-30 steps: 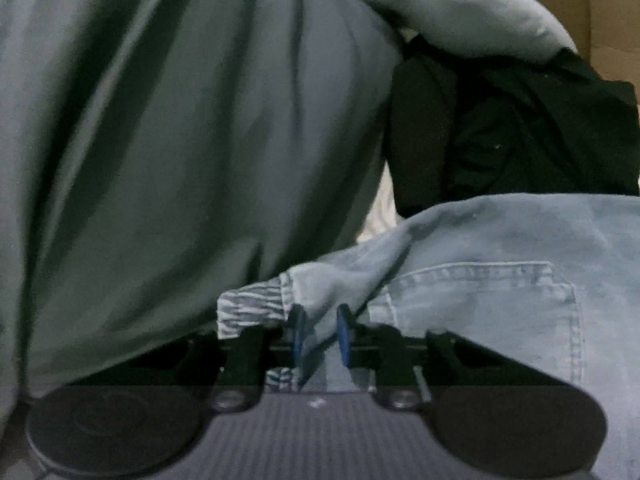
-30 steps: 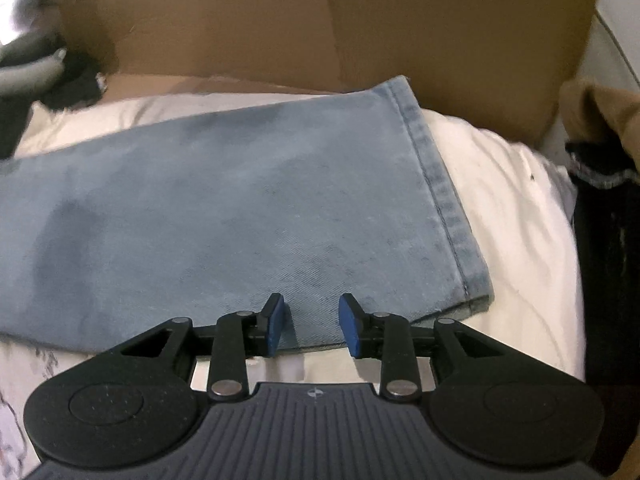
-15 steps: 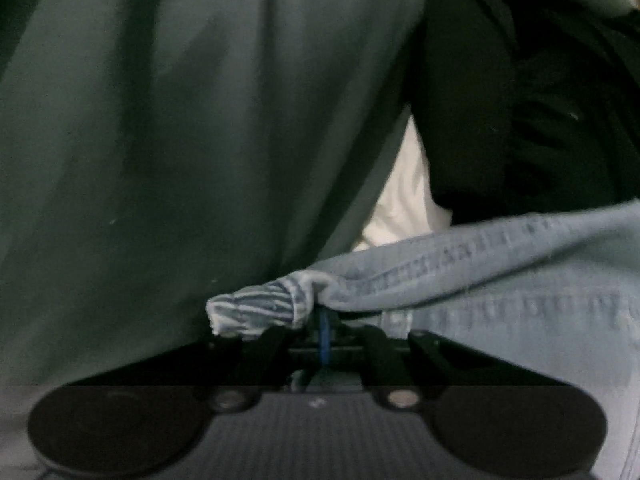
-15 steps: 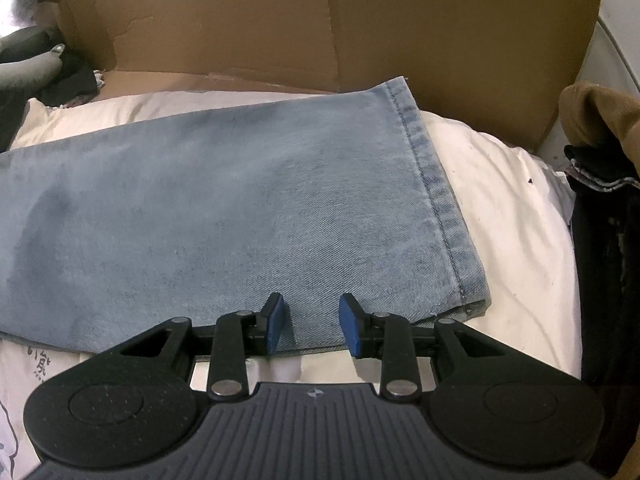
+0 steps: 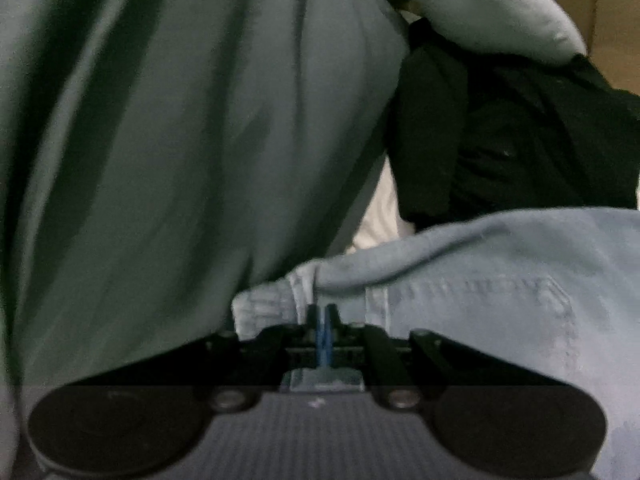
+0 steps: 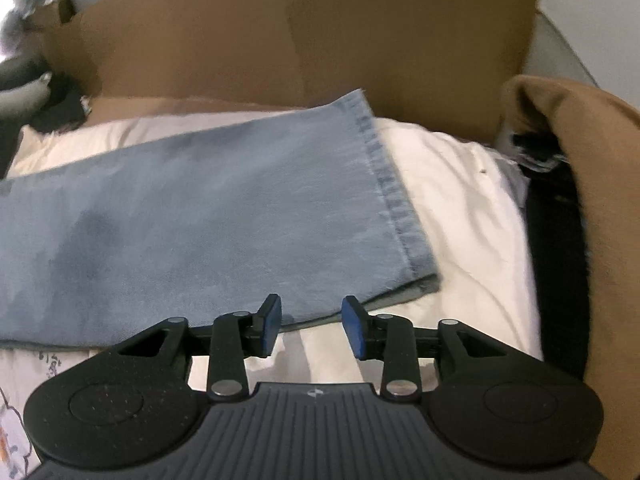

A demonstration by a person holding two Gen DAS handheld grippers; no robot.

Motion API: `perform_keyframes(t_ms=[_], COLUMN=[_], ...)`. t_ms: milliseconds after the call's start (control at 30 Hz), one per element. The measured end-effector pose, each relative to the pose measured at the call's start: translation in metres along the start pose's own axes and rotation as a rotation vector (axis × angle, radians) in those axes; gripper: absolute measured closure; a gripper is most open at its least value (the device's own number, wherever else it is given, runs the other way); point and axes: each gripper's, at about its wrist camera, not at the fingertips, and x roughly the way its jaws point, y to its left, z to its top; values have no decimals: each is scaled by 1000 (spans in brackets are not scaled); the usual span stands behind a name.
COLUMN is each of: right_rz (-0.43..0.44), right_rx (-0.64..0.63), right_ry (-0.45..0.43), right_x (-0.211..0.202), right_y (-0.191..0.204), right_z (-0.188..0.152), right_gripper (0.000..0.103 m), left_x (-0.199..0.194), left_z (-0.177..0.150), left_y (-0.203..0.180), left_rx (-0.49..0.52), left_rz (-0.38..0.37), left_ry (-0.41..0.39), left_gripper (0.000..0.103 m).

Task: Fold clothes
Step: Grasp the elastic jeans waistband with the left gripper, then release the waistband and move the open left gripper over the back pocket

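The left hand-held gripper (image 5: 321, 314) is pinching the waistband corner of the light blue denim jeans (image 5: 500, 280), blue pads pressed together on the fabric. The right hand-held gripper (image 6: 311, 322) is hovering with jaws parted and just widening, nothing between them, the jeans' hemmed leg just ahead on a white sheet (image 6: 460, 200).

We're looking at a white bedsheet (image 6: 460, 208), softly rumpled, with a small printed drawing at its near left edge. Flat across it lie the light blue jeans (image 6: 208, 216), hem end toward the right. A brown cardboard sheet (image 6: 320, 36) stands along the far side. At the right edge we see a black garment (image 6: 556, 264) beside a tan one (image 6: 600, 200).
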Motion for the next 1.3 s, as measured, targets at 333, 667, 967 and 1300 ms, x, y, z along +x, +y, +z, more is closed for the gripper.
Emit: perform_keyframes(t_ms=[333, 667, 967, 1300], right_rz=[-44, -50, -44, 5], right_rx=[91, 374, 408, 537], right_ry=[9, -6, -30, -106], right_x=[-4, -5, -29, -38], right_y=[-18, -32, -26, -34], right_z=[-6, -22, -52, -42], right_gripper=[58, 56, 49, 39], left_x=[-10, 40, 43, -19], left_z=[-46, -66, -54, -45], left_y=[16, -2, -22, -35], left_rx=[-67, -24, 28, -29], left_rz=[-7, 2, 89, 107], left_ry=[2, 101, 148, 142], left_gripper=[98, 99, 100, 75])
